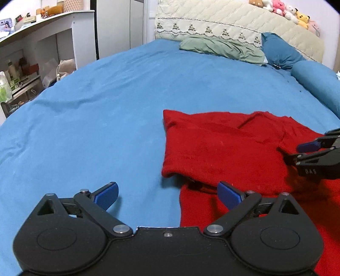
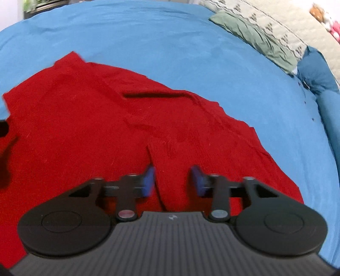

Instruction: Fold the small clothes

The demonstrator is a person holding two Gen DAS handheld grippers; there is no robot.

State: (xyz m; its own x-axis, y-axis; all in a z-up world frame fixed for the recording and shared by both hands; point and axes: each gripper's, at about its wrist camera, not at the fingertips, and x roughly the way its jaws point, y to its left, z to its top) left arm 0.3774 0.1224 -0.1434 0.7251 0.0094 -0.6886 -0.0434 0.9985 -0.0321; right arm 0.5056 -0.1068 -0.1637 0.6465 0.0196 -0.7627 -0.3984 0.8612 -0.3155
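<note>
A green pillow (image 1: pixel 223 47) and blue pillows (image 1: pixel 278 52) were seen at twelve o'clock by the headboard (image 1: pixel 233 19), well apart from the red garment (image 1: pixel 223 148). The garment lay partly folded on the blue bed (image 1: pixel 95 106), its long axis running nine to three. The left claw (image 1: pixel 167 195) was spread wide at its edge, while the right claw (image 2: pixel 173 179) was half closed over a red fold, not visibly pinching it.

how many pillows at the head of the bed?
3: a green pillow against the headboard, a dark blue pillow right of it, a lighter blue bolster further right. More may be out of frame.
</note>
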